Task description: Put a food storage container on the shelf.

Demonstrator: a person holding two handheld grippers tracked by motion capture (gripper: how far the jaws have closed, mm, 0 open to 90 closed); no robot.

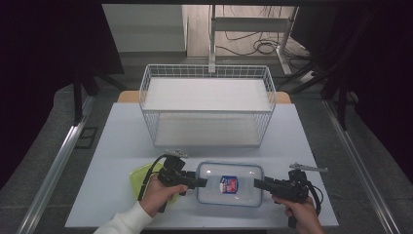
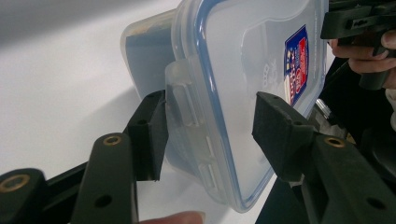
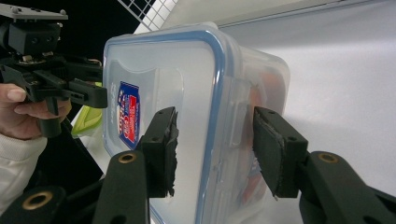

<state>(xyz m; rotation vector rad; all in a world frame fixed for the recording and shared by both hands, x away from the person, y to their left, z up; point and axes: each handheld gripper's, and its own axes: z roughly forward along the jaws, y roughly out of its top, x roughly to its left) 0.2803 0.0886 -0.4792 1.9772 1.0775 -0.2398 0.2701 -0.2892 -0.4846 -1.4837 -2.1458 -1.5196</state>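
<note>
A: Right, the box [image 1: 230,184] sits low centre in the high view, flat on the table [image 1: 122,131], in front of the wire basket [image 1: 207,105]. Left gripper [image 1: 202,182] is at its left end, right gripper [image 1: 258,184] at its right end.

B: Jaw state?

A: Both roughly half open, straddling an end of the box. In the left gripper view one jaw sits against the side flap [image 2: 187,112], the other stands off the lid [image 2: 252,70] with a gap. In the right gripper view both jaws flank the rim at mid-frame; I cannot tell whether either pad presses yet. No firm hold on either side.

B: Risks?

A: Judging from this: the lid is smooth and slick, and the flap hinges. If the left gripper closes on the flap alone, it could pop open or slip off. If one side bites before the other, the box may skate or twist across the table.

B: Anything near?

A: A green lid [image 1: 141,176] lies just left of the box, under the left hand [image 1: 158,195]. A skidding box could shove it.
</note>
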